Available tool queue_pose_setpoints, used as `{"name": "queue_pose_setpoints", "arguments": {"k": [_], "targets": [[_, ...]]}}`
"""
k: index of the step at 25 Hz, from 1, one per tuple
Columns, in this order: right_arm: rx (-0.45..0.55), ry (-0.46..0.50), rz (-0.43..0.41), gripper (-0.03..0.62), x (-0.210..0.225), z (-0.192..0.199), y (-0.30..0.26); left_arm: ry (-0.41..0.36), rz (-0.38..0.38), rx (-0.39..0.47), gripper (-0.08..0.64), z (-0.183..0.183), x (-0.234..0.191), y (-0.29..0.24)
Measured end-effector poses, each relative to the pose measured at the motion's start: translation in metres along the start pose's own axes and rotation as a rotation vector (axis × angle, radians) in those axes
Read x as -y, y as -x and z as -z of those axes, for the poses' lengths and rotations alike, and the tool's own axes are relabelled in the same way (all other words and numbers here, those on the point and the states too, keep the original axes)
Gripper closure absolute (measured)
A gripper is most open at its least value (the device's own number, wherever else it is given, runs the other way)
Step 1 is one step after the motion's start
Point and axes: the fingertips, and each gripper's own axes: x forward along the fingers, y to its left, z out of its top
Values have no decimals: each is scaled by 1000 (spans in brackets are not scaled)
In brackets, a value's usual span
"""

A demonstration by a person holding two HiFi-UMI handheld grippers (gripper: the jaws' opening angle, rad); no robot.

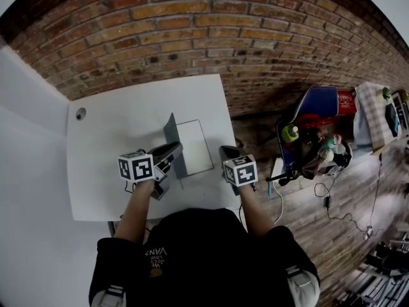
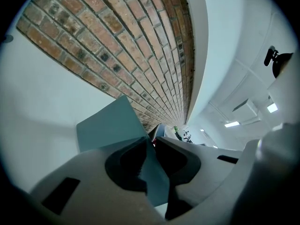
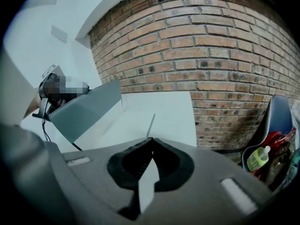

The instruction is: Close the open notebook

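Note:
The notebook lies on the white table (image 1: 121, 133); its grey-teal cover (image 1: 171, 136) stands nearly upright beside the flat white page (image 1: 195, 147). My left gripper (image 1: 170, 153) grips that cover near its lower edge. In the left gripper view the cover (image 2: 108, 125) runs between the jaws of the left gripper (image 2: 152, 139), which are shut on it. My right gripper (image 1: 227, 152) is at the notebook's right side. In its own view the right gripper (image 3: 151, 140) has its jaw tips together on a thin white sheet (image 3: 146, 182) seen edge-on. The raised cover (image 3: 86, 109) shows at the left.
A brick wall (image 1: 192, 31) rises behind the table. A round cable hole (image 1: 80, 114) sits in the table's far left corner. To the right stand a blue chair (image 1: 317, 104), bottles and cables on the wooden floor (image 1: 339, 216).

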Motion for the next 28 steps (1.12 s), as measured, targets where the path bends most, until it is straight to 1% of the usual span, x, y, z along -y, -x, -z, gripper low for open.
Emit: {"name": "queue_pose_setpoints", "arguments": {"k": [3,7,10,13,17,24,28], "targets": [[5,-6,9,594,4,2,3,0,14,-6,485,2,2,-5],[10,-16,17,594,6,4,7,-14,-11,-14,480,4,-4,-7],[16,-20,22,594,7,5,11,-2,9,-12,477,6,-1,-11],[18,-24,25,594,9,7,13,3,17,-23,451,10,0,-14],[19,-27,29,594,11,7,15,-3,2,-29,451,11,-2,-15],[26,-19,21,594,7,3,12,1,10,-21,451,12,-3,-13],[41,-2,11,594,2,-4,12,-28,-15,-8,451,8,-4,-8]]}}
